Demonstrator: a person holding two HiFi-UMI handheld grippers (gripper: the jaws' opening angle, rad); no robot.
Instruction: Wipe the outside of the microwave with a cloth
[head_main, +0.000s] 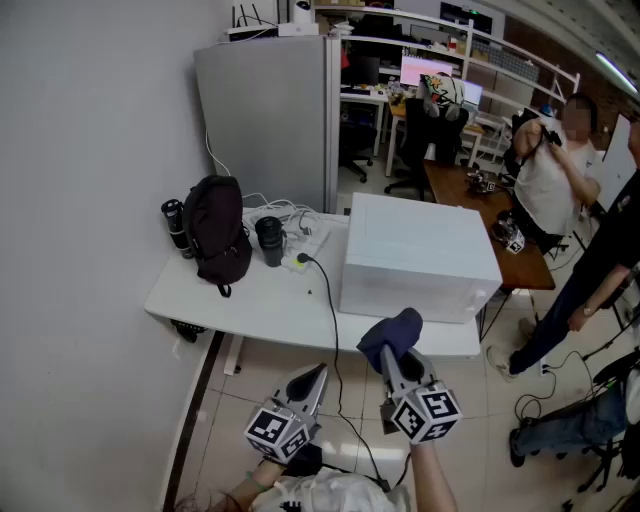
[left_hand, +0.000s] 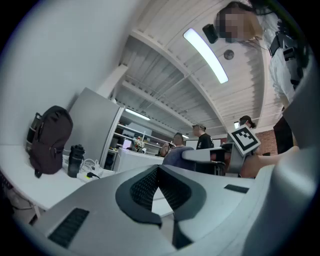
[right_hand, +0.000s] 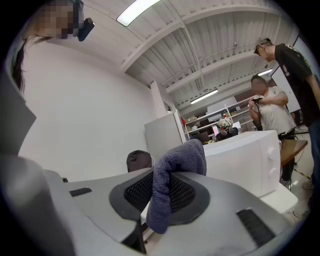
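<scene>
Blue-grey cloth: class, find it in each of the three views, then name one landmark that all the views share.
Head view: the blue-grey terry cloth is low centre, pinched in the right gripper, in front of the white box-shaped microwave.
Left gripper view: the cloth is at centre, just beyond the jaws.
Right gripper view: the cloth is at centre, clamped between the jaws.
Shared landmark: the black fabric backpack.
</scene>
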